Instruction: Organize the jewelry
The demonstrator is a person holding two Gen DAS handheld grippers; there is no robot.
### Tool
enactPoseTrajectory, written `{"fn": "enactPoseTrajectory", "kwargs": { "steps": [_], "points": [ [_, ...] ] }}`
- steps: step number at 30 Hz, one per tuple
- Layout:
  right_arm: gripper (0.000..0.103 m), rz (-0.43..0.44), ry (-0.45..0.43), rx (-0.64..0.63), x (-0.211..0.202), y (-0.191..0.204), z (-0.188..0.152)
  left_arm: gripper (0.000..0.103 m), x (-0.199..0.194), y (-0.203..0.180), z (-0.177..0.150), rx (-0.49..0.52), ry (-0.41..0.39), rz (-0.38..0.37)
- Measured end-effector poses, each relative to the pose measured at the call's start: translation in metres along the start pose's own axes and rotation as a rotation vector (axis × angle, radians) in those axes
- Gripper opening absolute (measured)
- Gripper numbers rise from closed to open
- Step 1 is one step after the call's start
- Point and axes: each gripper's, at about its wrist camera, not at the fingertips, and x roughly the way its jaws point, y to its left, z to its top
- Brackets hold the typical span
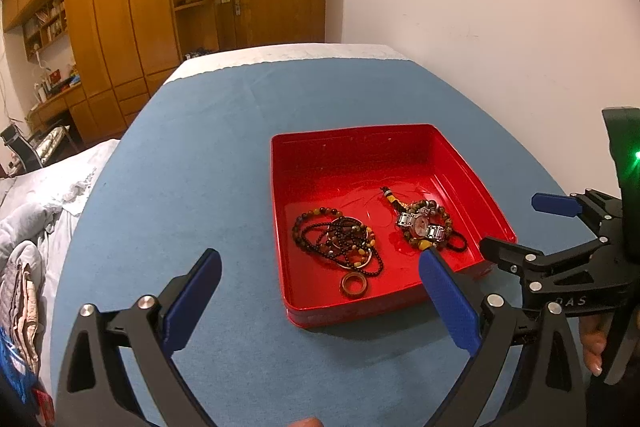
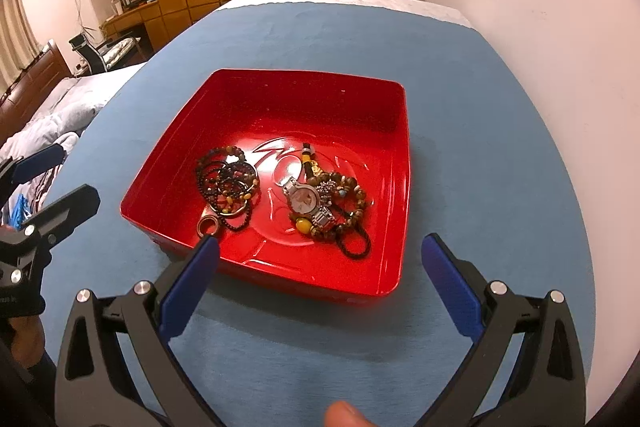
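Your left gripper [image 1: 320, 271] is spread wide and holds nothing, hovering over the blue desk [image 1: 192, 155]. The red tray [image 1: 280, 187] sits ahead of it and slightly to its right. In the tray, a tangle of dark bead bracelets [image 1: 336, 235] with a brown ring [image 1: 353, 285] lies left; a silver watch [image 1: 420, 225] atop more beads lies right. Your right gripper [image 2: 320, 257] is also wide and empty, the tray just ahead of its fingertips.
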Motion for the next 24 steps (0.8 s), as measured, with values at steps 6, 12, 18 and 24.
{"fn": "enactPoseTrajectory", "kwargs": {
  "steps": [6, 12, 18, 24],
  "points": [
    [0.100, -0.005, -0.023, 0.013, -0.009, -0.006, 0.001, 0.099, 0.000, 0.002, 0.000, -0.003, 0.002, -0.001],
    [0.100, -0.003, -0.021, 0.016, -0.011, -0.010, 0.000, 0.099, 0.003, 0.001, -0.002, 0.001, 0.014, -0.007],
    [0.100, 0.010, 0.001, 0.001, -0.011, -0.006, -0.002, 0.099, 0.005, 0.001, -0.003, 0.007, 0.024, -0.007],
    [0.100, 0.011, 0.001, 0.009, -0.012, -0.009, -0.002, 0.099, 0.008, 0.006, -0.002, -0.001, 0.034, -0.005]
  ]
}}
